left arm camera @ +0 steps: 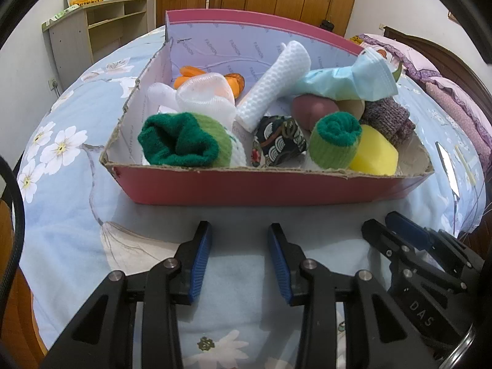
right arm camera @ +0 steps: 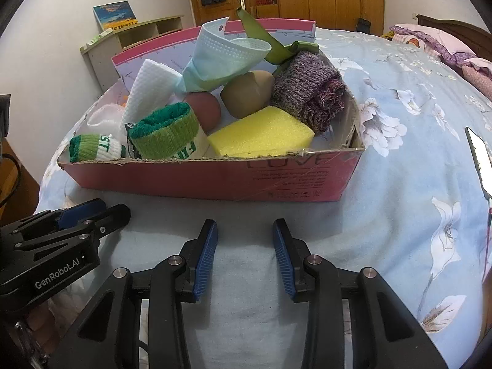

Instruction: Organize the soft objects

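Two tools wait just in front of a pink cardboard box (left arm camera: 246,184) on the bed (right arm camera: 399,184). The left tool (left arm camera: 240,255) and the right tool (right arm camera: 246,252) both have their blue pads spread apart, with nothing between them.

All the soft things sit inside the box. A yellow sponge (right arm camera: 261,135) lies at the near right corner. A purple knit sock (right arm camera: 310,92) is behind it. A green rolled sock (left arm camera: 184,141) fills the near left corner. A blue face mask (right arm camera: 224,58) sticks up on top of the pile.

The pile is tall and loose. I think pulling one thing from below could tip the mask or the white cloth roll (left arm camera: 273,86) out. The box is light, so a hard push could slide it on the soft blanket.
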A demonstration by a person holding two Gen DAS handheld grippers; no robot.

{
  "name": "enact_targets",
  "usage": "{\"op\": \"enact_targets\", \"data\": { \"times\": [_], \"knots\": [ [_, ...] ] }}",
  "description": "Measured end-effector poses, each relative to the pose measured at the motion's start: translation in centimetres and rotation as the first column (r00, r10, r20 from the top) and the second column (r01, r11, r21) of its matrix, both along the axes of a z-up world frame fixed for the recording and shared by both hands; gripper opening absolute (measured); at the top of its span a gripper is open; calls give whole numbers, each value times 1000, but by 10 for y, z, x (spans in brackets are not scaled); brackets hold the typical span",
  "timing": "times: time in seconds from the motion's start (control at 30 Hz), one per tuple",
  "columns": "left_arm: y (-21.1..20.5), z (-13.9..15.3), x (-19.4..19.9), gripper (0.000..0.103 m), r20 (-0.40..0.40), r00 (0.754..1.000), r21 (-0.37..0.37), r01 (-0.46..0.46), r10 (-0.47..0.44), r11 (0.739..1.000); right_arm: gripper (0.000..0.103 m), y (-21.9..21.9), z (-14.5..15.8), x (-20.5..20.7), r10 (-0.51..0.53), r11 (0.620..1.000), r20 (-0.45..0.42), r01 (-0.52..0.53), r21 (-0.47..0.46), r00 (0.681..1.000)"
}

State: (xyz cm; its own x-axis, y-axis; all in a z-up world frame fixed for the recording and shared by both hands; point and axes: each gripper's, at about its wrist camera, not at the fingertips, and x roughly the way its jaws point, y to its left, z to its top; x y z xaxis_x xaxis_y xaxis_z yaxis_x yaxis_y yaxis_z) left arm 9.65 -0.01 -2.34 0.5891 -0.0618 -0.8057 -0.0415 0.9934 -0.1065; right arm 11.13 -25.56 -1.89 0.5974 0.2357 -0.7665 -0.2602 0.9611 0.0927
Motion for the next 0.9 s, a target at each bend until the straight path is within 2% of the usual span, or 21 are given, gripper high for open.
{"op": "enact_targets", "data": {
  "times": [0.9],
  "knots": [
    [-6,2,1,43,1,1000,20,9,-9,1000,39,1,-2,0,0,1000,2,0,-3,1000]
  ]
}}
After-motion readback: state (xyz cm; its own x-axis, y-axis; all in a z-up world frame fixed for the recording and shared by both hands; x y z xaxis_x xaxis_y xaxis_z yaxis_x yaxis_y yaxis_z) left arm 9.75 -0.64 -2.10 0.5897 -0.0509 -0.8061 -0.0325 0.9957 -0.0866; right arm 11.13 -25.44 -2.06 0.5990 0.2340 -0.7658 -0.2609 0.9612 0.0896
